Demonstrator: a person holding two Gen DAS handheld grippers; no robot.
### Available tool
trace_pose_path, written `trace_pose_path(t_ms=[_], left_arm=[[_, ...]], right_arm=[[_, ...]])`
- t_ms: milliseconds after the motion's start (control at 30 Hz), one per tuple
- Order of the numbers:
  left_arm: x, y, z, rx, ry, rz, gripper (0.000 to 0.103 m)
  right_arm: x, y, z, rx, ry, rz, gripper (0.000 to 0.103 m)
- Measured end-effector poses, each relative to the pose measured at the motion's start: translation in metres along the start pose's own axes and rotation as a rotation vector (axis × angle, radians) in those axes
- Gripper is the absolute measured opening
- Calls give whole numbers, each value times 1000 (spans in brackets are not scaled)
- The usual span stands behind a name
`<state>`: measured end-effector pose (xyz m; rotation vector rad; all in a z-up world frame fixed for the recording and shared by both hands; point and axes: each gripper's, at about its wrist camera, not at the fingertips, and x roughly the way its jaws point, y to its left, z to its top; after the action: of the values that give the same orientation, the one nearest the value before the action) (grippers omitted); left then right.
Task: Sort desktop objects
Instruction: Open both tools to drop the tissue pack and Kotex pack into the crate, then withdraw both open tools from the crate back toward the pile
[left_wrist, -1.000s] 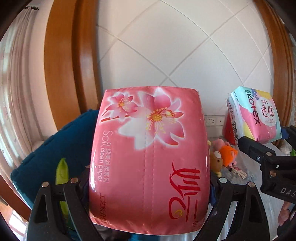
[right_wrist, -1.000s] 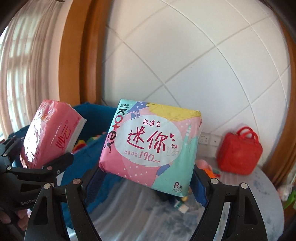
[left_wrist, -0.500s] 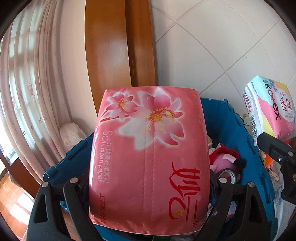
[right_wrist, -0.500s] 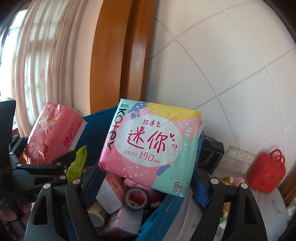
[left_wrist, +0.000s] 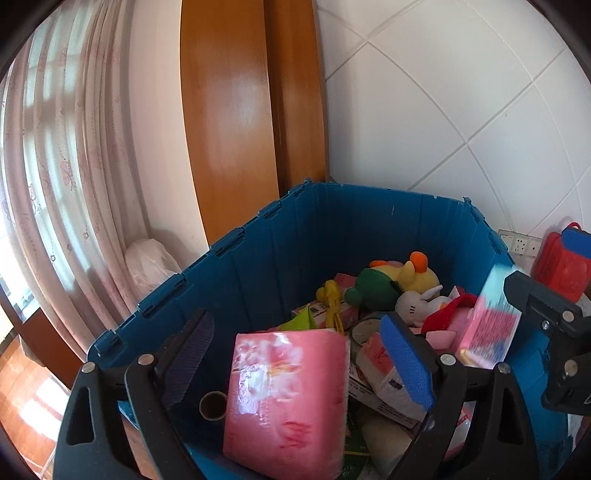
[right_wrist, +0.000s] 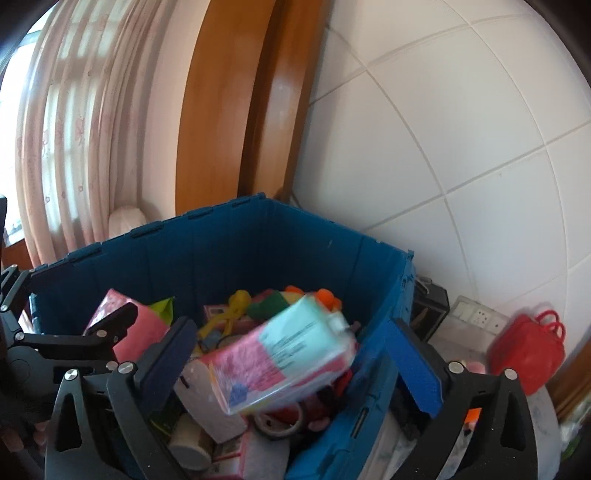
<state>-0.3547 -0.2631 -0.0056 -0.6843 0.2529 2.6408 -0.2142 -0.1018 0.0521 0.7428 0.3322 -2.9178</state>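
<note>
Tissue pack (left_wrist: 286, 402) and pad packet (right_wrist: 284, 350), print blurred, between both spread tongs, right just widened.

Your left gripper (left_wrist: 295, 354) points forward and somewhat down, its jaws spread wide and pressing on nothing; the pink pack between them hangs loose, clear of both pads. Your right gripper (right_wrist: 291, 354) is angled the same way, and its jaws have just been opening, now wide apart, with the blurred pack between them free of the pads. The two grippers sit side by side, the left one's fingers (right_wrist: 110, 325) close beside the right.
</note>
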Motion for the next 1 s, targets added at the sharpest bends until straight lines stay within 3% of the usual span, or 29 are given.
trace_pose_path(t_ms=[667, 1000], left_arm=[[-47, -6, -32, -31, -9, -47, 93], [-85, -52, -36, -38, -83, -146, 93]], right_arm=[[-49, -9, -40, 24, 24, 1, 103], [-94, -69, -81, 108, 1, -59, 103]])
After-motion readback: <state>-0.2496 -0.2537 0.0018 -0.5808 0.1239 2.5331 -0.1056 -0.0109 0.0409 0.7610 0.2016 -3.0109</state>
